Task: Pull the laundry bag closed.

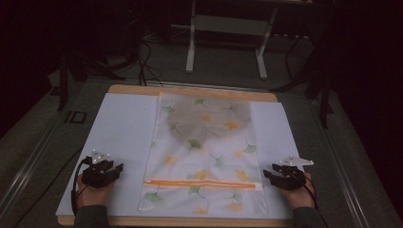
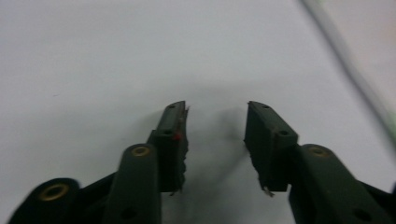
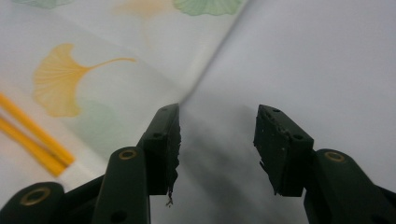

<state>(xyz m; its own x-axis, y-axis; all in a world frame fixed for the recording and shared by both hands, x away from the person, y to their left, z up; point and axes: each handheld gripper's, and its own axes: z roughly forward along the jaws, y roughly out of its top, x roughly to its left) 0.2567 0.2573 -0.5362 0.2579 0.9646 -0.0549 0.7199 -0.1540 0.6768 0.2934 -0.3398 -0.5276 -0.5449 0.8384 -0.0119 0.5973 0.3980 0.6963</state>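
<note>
While jaws gape, L gripper (image 1: 114, 170) & R gripper (image 1: 268, 175) flank pouch (image 1: 204, 152).

Your left hand-held gripper (image 2: 217, 140) hovers over the plain white sheet (image 2: 102, 60) on the worktop, its jaws apart with nothing between them; a blurred bag edge (image 2: 348, 60) crosses the upper right corner.

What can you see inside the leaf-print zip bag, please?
A dark grey rounded shape shows through the far half of the leaf-print zip bag; the fabric veils what it is. The orange zip looks closed.
</note>
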